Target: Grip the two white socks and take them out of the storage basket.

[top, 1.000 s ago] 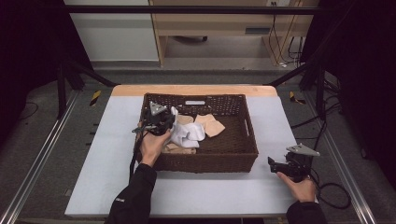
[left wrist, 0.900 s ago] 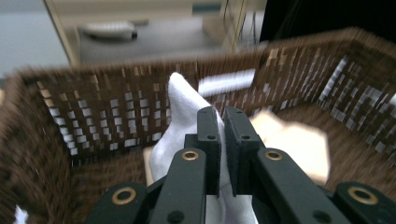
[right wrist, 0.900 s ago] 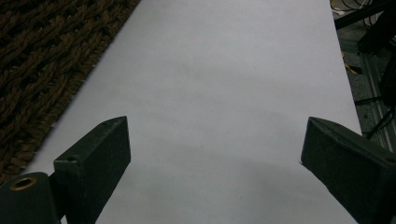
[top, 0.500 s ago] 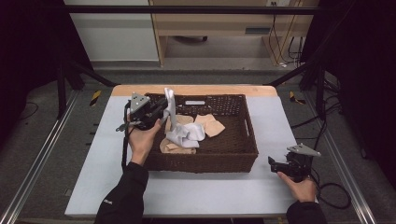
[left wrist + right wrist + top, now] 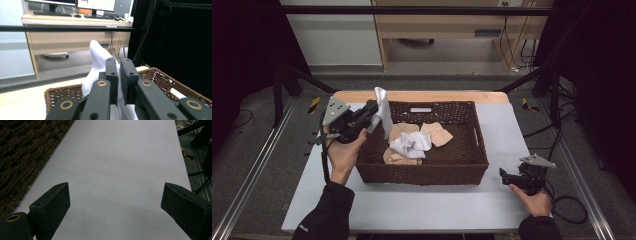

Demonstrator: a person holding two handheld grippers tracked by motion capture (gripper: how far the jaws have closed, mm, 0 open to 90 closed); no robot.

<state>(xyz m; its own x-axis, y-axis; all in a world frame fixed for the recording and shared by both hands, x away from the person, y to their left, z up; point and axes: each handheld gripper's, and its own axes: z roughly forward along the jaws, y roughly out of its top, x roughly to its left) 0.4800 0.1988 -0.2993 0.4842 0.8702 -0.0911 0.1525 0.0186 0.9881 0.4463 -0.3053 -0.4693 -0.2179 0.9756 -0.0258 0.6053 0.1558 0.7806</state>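
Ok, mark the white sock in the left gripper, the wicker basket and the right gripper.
white sock [image 5: 382, 107], high view, on the hanging middle of the fabric.
wicker basket [image 5: 422, 172], high view, on its near wall.
right gripper [image 5: 115, 202], right gripper view, midway between its open jaws.

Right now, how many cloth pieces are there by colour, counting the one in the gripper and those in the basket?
White cloths: 2, one pinched in the left gripper above the basket rim, one crumpled inside.
Tan cloths: at least 2 inside the basket; overlaps hide any more.
Total: 4 that can be told apart.
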